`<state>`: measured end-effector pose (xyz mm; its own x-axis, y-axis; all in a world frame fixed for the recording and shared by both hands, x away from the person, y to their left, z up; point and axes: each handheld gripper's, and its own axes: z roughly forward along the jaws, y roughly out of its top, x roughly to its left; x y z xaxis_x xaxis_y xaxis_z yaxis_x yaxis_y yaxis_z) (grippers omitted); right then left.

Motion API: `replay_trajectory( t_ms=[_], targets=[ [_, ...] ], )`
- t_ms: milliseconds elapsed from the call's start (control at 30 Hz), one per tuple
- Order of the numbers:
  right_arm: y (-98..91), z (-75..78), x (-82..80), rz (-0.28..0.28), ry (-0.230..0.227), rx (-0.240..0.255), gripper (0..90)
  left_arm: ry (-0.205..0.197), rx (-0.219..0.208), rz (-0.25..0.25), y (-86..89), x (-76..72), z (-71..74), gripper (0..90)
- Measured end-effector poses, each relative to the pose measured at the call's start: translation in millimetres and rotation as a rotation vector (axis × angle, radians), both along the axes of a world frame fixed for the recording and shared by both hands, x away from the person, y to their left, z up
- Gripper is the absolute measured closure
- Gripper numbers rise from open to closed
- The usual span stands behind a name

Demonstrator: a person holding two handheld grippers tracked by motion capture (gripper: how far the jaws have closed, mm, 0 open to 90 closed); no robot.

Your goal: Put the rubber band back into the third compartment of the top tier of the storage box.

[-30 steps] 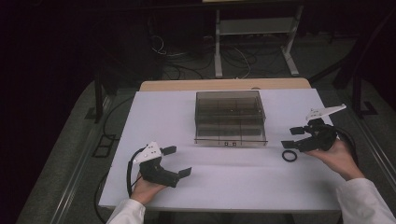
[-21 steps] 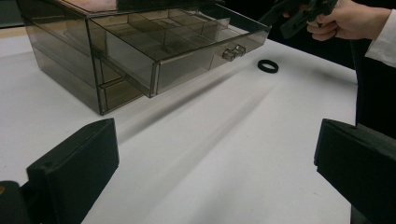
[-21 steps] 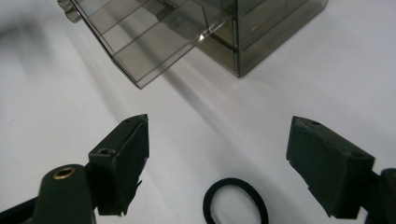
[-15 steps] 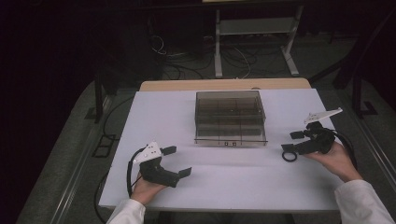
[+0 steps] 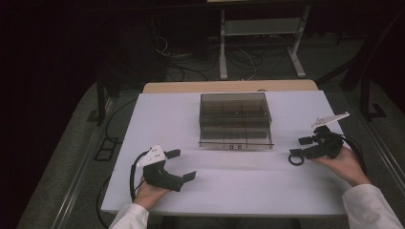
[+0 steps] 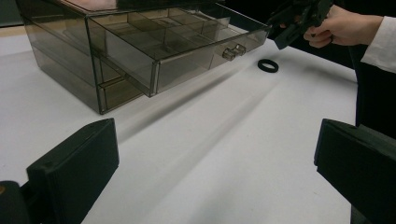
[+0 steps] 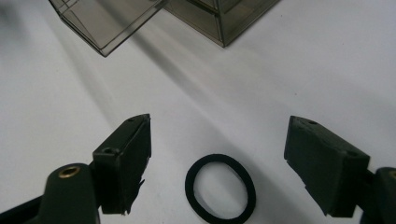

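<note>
ring: black rubber ring [image 7: 220,189] flat on white table [image 5: 239,181], right of smoked drawer box [image 5: 235,119] | my right claw [image 7: 219,168]: jaws wide, straddling ring, just narrowing, gripping nothing | my left claw [image 5: 184,164]: wide, empty | progress: drawer [image 6: 187,51] pulled open; ring ungrabbed, unstowed

In the right gripper view the black ring [image 7: 220,188] runs off the bottom edge, and the smoky drawer box [image 7: 187,18] is cut by the top edge. In the high view the box's [image 5: 235,120] compartments look too dark to tell what they hold. The right gripper [image 6: 299,18] is clipped by the left gripper view's top edge.
</note>
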<state>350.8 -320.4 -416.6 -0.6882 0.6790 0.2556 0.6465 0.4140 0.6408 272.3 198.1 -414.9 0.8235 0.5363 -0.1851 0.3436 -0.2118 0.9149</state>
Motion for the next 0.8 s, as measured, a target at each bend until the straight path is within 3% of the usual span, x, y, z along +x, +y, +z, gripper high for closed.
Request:
replay_trajectory(
  t_ms=[800],
  targets=[
    [-11.5,-16.8,-1.7,-0.001,0.04,-0.044,49.0,-0.001,0.001,0.002,0.1,-0.1,-0.1,0.0]
  ],
)
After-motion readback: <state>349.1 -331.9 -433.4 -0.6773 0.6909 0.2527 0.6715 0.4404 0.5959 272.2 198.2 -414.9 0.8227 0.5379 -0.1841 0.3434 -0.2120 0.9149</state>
